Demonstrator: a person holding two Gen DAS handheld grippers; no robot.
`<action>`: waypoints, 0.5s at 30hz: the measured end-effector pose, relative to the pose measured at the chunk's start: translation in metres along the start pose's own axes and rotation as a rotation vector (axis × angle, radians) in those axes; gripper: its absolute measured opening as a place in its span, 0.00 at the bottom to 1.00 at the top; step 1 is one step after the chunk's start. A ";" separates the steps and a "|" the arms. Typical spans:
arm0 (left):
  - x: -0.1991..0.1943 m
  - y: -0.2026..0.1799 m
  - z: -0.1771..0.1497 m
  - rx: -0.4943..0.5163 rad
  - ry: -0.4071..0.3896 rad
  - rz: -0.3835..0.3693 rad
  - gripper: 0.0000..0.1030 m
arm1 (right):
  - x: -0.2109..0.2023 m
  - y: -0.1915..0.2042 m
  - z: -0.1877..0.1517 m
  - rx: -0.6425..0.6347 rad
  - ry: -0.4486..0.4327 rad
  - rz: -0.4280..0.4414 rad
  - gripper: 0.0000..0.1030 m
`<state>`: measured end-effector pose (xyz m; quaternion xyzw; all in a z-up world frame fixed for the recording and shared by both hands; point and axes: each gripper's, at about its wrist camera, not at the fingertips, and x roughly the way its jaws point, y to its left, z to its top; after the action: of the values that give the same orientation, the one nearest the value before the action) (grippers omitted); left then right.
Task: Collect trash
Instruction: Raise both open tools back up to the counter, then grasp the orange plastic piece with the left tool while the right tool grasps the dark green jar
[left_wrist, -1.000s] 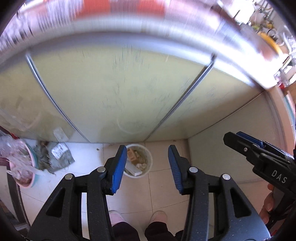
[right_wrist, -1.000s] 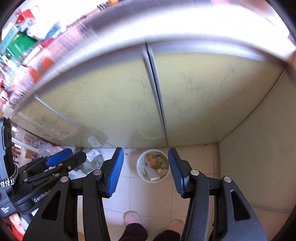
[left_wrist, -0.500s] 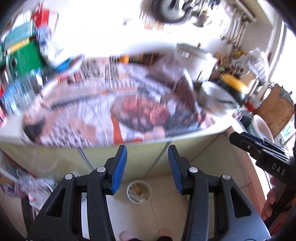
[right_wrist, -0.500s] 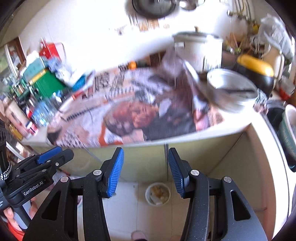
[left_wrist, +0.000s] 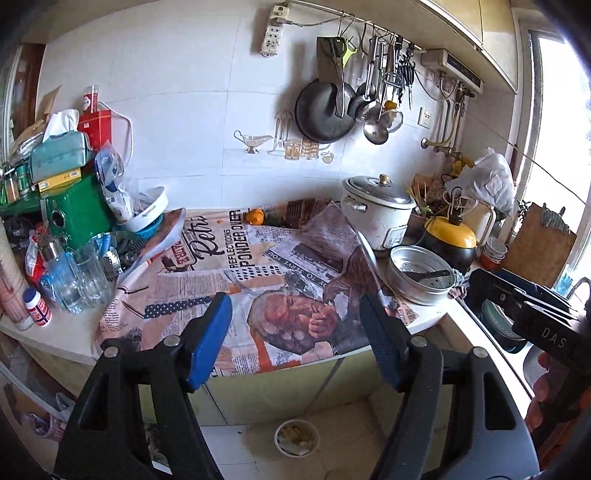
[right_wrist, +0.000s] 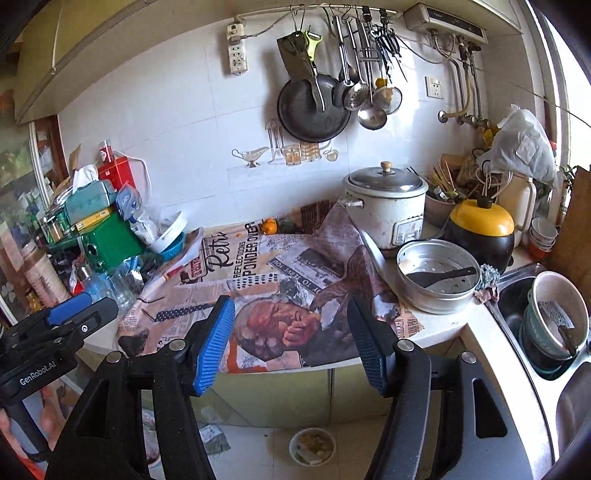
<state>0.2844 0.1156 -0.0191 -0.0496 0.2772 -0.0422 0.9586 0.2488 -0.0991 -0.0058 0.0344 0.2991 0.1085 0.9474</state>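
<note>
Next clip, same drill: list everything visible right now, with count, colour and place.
trash bucket: one, white, on the floor below the counter, scraps inside
printed cloth: one, newspaper pattern, spread over the counter
rice cooker: one, white with metal lid, back of counter
steamer tray: one, silver, black spatula inside, front right of the cooker
yellow-lidded pot: one, black and yellow, right of the cooker
black pan: one, hanging on the wall among ladles
green box: one, left clutter pile
glass mug: one, clear, left counter edge
sink: one, steel, far right, holding bowls
left gripper: open, nothing between the blue-padded fingers
right gripper: open, likewise
</note>
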 end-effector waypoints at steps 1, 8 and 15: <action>0.002 0.000 0.004 0.003 -0.008 0.007 0.73 | 0.000 0.000 0.004 -0.001 -0.008 0.003 0.60; 0.037 -0.006 0.034 0.001 -0.051 0.060 0.79 | 0.025 -0.013 0.031 -0.019 -0.049 0.049 0.60; 0.095 -0.022 0.080 -0.022 -0.067 0.106 0.81 | 0.074 -0.042 0.079 -0.047 -0.047 0.115 0.60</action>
<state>0.4061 0.0896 0.0006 -0.0466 0.2477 0.0135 0.9676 0.3610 -0.1235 0.0115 0.0318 0.2716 0.1690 0.9469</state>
